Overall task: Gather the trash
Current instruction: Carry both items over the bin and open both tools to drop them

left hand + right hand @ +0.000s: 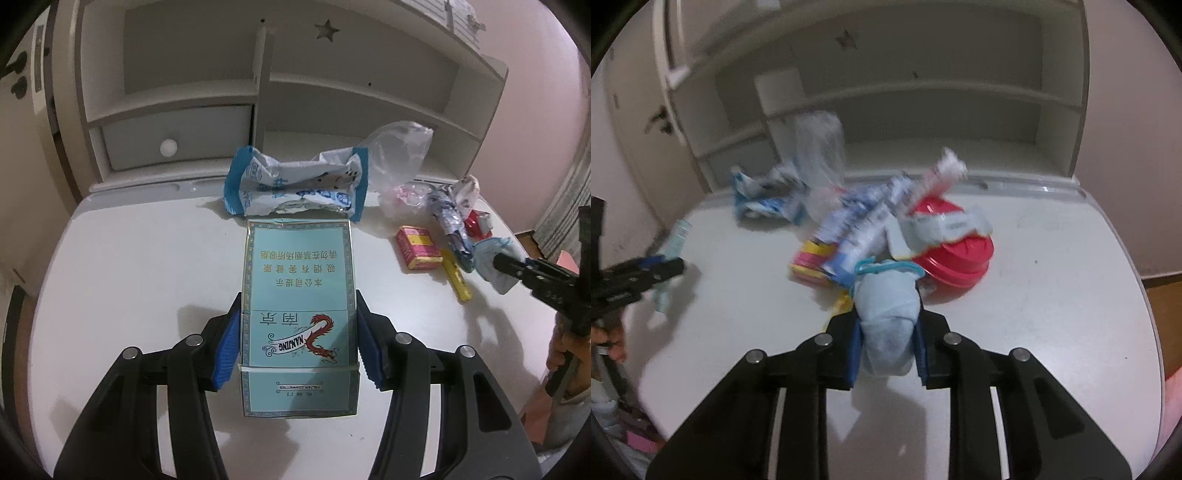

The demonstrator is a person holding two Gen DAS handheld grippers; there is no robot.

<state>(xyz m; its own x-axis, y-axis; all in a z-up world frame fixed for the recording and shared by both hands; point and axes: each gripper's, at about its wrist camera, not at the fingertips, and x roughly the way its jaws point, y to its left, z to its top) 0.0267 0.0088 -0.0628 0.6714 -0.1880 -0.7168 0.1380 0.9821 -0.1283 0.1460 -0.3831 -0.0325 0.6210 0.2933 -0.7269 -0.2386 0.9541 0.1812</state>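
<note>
1. Left gripper [298, 343]: jaws closed on a teal cigarette box [297, 295], blue pads pressed against both long sides. The box is held above the white table [147, 258], at 6 o'clock in the left wrist view.
2. At 12 o'clock from the box, a crumpled blue-and-white wrapper [295, 184] lies on the table in front of a white shelf unit [258, 85].
3. At 2 o'clock, a clear plastic bag [399, 155], with a red-and-yellow small box [417, 245] just beside it.
4. Right gripper [888, 343]: jaws closed on a pale blue cloth wad [888, 314], at 6 o'clock in the right wrist view, which is blurred.
5. Touching the wad at 1 o'clock, a red lidded container [955, 258]; wrappers [857, 229] piled at 11 o'clock.
</note>
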